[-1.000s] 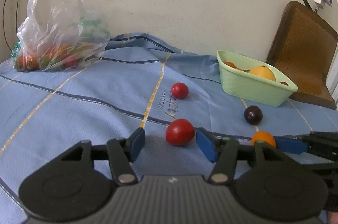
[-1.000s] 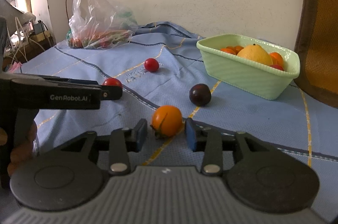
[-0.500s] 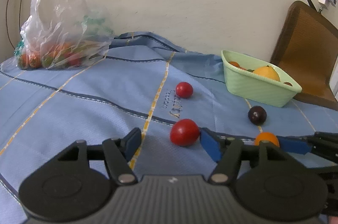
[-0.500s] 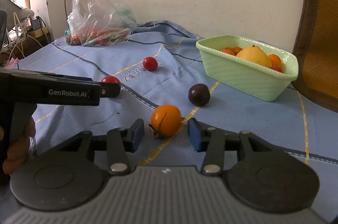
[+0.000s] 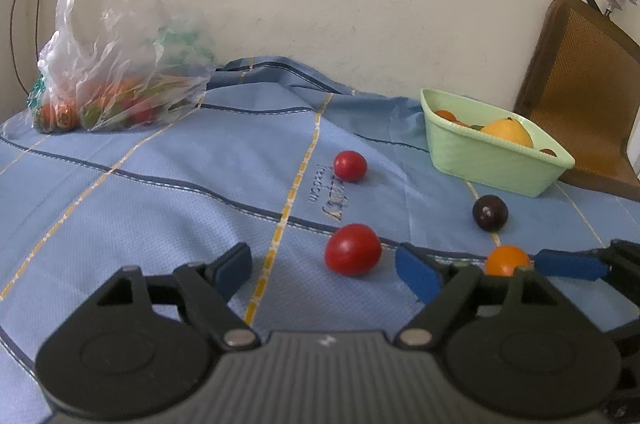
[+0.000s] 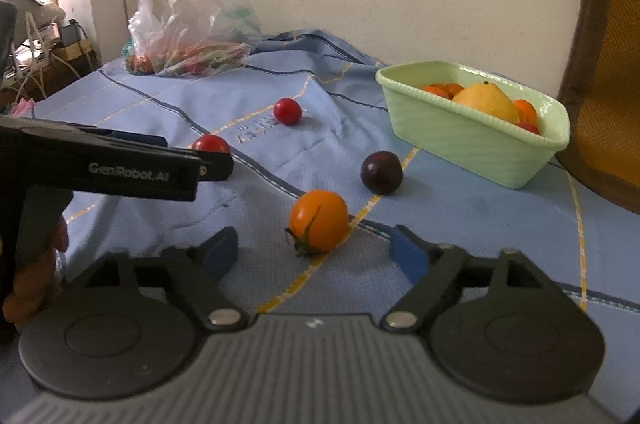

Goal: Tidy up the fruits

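Both claws have just been opening: the left claw point(image 5: 324, 266) now stands spread around the red tomato point(image 5: 353, 249), the right claw point(image 6: 314, 252) spread around the orange tomato point(image 6: 319, 220). Both tomatoes lie untouched on the blue cloth point(image 5: 160, 184).

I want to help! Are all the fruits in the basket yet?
Not yet. The green basket already holds some fruit. Nothing is held: both grippers have just been opening, left gripper around a red tomato, right gripper around an orange tomato. Another tomato and a plum wait.

Both tongs — left point(image 5: 324, 270), right point(image 6: 314, 254) — just opened wider.
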Action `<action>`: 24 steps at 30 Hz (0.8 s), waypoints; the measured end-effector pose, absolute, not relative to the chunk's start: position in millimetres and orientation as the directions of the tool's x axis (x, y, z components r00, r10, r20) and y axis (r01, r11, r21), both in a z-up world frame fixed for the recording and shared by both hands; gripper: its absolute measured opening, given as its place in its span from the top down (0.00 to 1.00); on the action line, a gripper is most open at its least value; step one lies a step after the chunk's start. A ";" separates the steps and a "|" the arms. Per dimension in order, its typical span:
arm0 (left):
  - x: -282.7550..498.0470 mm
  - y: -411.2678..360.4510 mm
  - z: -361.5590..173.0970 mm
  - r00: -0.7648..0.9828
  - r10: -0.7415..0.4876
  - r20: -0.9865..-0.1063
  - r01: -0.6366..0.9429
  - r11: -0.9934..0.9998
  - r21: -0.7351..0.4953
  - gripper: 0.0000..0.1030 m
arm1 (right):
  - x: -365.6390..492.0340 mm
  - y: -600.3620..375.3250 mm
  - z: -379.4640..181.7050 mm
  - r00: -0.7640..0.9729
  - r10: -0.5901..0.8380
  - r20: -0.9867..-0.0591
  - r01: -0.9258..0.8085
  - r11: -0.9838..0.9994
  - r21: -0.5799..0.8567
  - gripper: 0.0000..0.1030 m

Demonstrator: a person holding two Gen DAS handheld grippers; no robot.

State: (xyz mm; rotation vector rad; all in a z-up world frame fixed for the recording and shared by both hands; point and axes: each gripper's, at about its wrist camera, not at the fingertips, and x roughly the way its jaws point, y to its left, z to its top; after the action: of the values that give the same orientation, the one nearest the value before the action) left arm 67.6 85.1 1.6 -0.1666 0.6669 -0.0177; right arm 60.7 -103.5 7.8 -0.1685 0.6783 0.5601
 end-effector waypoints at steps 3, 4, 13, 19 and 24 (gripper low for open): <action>68.6 85.9 1.3 0.781 -0.073 -0.620 -0.035 0.987 -0.159 0.13 | 60.5 -102.6 7.3 0.634 0.430 -0.643 -0.545 0.838 0.024 0.07; 69.1 86.3 1.2 0.779 -0.075 -0.622 -0.032 0.987 -0.160 0.11 | 60.5 -101.8 7.0 0.632 0.425 -0.648 -0.544 0.839 0.018 0.04; 72.3 84.2 -0.4 0.761 -0.093 -0.642 -0.005 0.989 -0.149 0.00 | 59.7 -101.7 6.4 0.624 0.419 -0.659 -0.547 0.837 0.015 0.00; 75.0 71.9 -1.6 0.739 -0.052 -0.672 0.018 0.998 -0.057 0.00 | 57.7 -103.5 6.5 0.623 0.415 -0.663 -0.544 0.839 0.015 0.00; 72.7 70.0 -2.4 0.735 -0.049 -0.676 0.034 0.999 -0.035 0.00 | 55.6 -103.8 7.0 0.623 0.410 -0.667 -0.540 0.842 0.013 0.00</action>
State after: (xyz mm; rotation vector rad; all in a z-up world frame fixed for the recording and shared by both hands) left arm 72.7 70.0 -2.4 -0.0207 0.7434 -0.0454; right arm 55.6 -103.8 7.0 -0.1957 0.7132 0.5493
